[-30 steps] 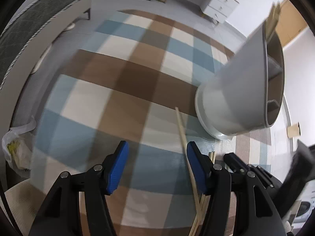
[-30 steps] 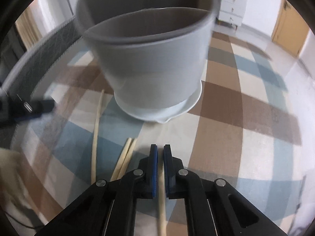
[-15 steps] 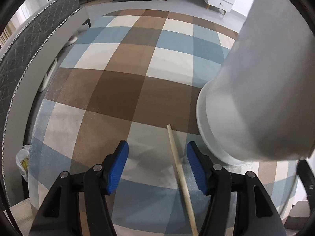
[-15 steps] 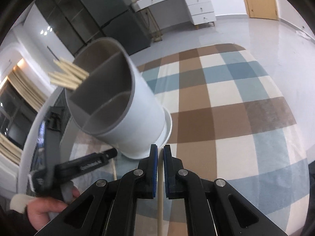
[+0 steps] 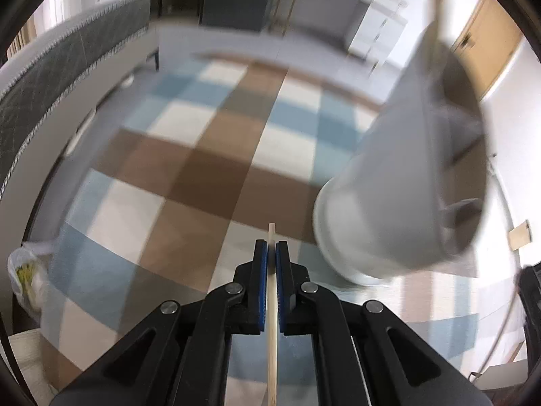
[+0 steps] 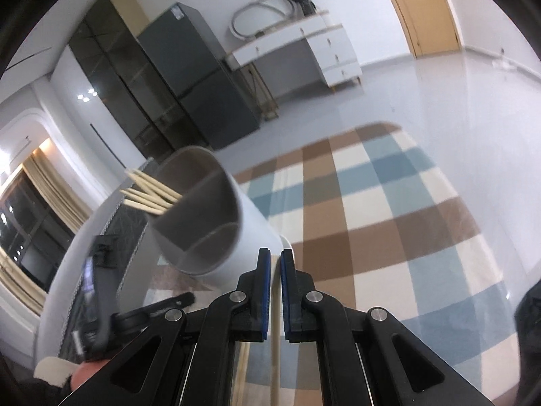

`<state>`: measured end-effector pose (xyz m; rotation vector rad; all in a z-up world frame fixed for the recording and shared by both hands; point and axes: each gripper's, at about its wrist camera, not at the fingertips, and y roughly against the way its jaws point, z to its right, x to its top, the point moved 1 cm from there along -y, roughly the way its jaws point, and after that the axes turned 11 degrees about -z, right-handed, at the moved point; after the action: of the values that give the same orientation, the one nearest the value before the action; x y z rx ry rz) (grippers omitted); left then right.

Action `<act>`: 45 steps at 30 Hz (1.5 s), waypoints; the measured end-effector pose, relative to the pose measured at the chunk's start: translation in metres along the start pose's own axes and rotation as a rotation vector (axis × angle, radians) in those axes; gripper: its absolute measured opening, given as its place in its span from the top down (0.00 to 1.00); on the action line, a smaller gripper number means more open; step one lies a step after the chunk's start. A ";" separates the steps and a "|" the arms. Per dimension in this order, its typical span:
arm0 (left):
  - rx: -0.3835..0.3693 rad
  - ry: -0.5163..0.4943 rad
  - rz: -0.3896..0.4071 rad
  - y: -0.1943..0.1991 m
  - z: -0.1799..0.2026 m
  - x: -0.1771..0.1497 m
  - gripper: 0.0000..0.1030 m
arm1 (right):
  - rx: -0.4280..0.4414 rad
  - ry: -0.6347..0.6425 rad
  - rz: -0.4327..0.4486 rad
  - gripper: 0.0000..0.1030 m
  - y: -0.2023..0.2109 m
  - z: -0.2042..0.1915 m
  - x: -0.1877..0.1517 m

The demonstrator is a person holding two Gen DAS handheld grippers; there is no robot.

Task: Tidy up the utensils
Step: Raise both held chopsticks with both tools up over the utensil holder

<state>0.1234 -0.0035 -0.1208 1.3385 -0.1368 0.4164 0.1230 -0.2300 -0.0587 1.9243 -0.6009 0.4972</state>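
In the left wrist view my left gripper (image 5: 271,247) has its jaws closing tight on a wooden chopstick (image 5: 272,331), whose tip pokes out just past the blue pads. The grey divided utensil holder (image 5: 399,196) stands on a white saucer to the gripper's right. My right gripper (image 6: 274,253) is shut on a second chopstick (image 6: 275,355) that runs back under the camera. From the right wrist the holder (image 6: 216,230) sits ahead and to the left, with several chopsticks (image 6: 148,193) leaning out of its far compartment. The left gripper's body (image 6: 101,304) and a hand (image 6: 81,379) show at lower left.
A blue, brown and cream checked rug (image 5: 189,155) fills the ground under both grippers. A grey quilted sofa (image 5: 67,77) runs along the left, with a plastic bag (image 5: 23,270) beside it. A dark cabinet (image 6: 189,77), a white dresser (image 6: 324,50) and a wooden door (image 6: 426,10) stand far back.
The left gripper went from wide open to shut on the chopstick and lifted it. The right gripper rose and tipped upward with its chopstick, so the holder slid to its lower left.
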 end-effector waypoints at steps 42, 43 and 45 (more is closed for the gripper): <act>-0.327 -0.209 0.304 0.196 0.044 0.047 1.00 | 0.067 0.260 0.433 0.95 0.108 -0.107 0.090; -0.333 -0.209 0.314 0.199 0.046 0.053 1.00 | 0.075 0.264 0.439 0.95 0.105 -0.109 0.098; -0.353 -0.210 0.337 0.204 0.051 0.073 1.00 | 0.093 0.276 0.450 0.95 0.098 -0.114 0.115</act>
<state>0.1225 -0.0025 0.1015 1.0070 -0.5900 0.5072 0.1460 -0.1831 0.1232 1.7615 -0.8427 1.0725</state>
